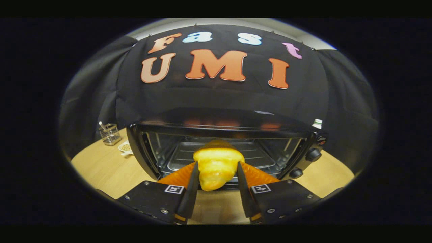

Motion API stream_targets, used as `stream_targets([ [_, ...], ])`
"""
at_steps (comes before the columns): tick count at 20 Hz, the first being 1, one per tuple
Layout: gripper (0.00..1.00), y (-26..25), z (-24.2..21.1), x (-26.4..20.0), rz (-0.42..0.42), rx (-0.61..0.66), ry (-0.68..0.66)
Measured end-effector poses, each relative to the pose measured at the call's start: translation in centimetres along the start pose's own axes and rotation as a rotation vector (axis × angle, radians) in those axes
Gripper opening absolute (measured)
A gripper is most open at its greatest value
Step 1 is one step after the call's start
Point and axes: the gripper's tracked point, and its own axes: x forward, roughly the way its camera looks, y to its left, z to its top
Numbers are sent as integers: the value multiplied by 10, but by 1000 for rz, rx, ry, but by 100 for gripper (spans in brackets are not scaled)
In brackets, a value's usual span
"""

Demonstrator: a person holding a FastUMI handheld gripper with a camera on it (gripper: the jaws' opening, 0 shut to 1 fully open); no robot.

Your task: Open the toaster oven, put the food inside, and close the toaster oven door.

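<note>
A black toaster oven (222,125) stands on the wooden table just ahead of me, its door swung down and its cavity showing a wire rack and tray (256,155). My gripper (216,167) is shut on a golden croissant-shaped pastry (216,165), both fingers pressing its sides. The pastry hangs at the mouth of the oven, its far tip reaching over the front edge of the cavity. Two round knobs (313,155) sit on the oven's right panel.
Left of the oven stand a clear holder with utensils (110,133) and a small white dish (125,147). A bottle cap (317,123) pokes up behind the oven's right corner. Bare wooden table (101,168) lies on both sides.
</note>
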Motion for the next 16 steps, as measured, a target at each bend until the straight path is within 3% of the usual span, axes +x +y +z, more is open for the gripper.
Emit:
stream_targets([
  [8,58,21,-3,24,110,357,72],
  [13,58,19,-2,50,111,478,61],
  [16,63,15,-6,64,89,513,68],
])
